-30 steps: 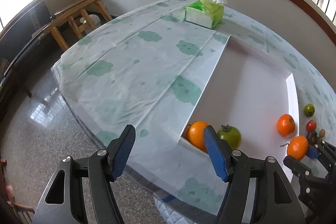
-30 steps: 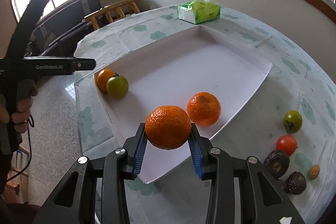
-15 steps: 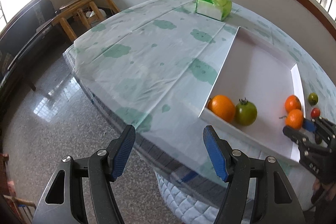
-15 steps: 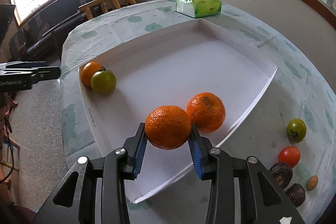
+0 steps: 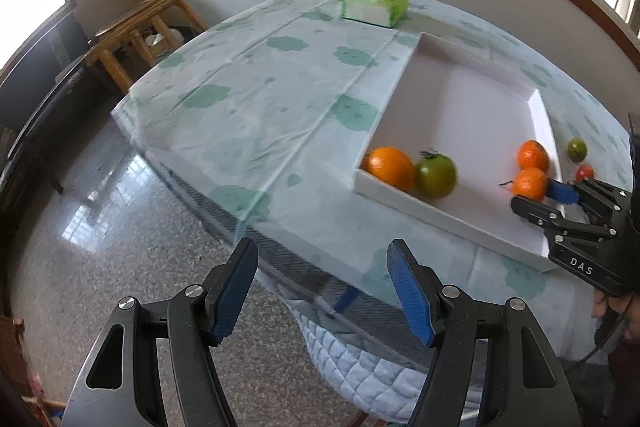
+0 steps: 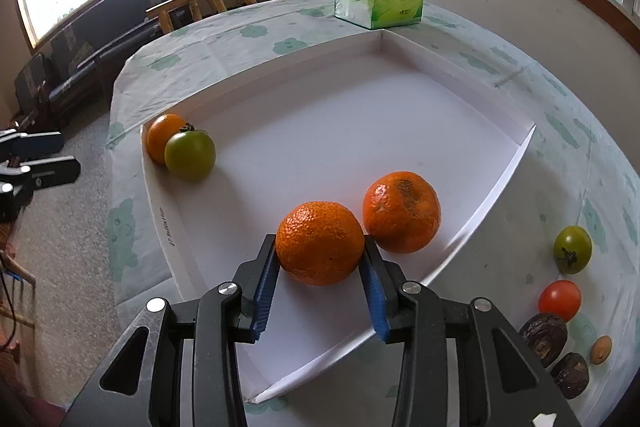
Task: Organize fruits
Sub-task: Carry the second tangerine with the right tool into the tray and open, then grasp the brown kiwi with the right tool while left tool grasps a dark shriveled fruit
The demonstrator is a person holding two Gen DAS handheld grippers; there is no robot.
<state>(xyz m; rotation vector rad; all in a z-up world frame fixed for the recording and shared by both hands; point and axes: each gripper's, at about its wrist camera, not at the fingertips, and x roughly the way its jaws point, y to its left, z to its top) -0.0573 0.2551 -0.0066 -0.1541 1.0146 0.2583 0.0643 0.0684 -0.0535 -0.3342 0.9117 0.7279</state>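
On the big round tabletop (image 6: 248, 39), with its cloth of green cloud shapes, sits a wide white tray (image 6: 320, 131). Past the far corner of the tray is a green tissue box (image 6: 380, 5). A wooden chair (image 5: 140, 35) stands on the floor beyond the tabletop.

The right claw (image 6: 320, 267) is over the near part of the tray. Its two blue pads are squeezed tight on an orange (image 6: 320, 243). A second orange (image 6: 402, 211) lies in the tray just beside it, maybe touching. At the left corner of the tray, a third orange (image 6: 162, 137) and a green tomato (image 6: 190, 155) sit right up against each other.

The left claw (image 5: 324, 291) is off the edge of the tabletop, above the floor. Its pads are spread wide apart with nothing between them.

On the cloth to the right of the tray are the little things. A small green tomato (image 6: 572, 249) is farthest back, then a red tomato (image 6: 559, 299). Nearer lie two dark wrinkly fruits (image 6: 544, 337), close together. Beside them is one tiny tan fruit (image 6: 601, 349).
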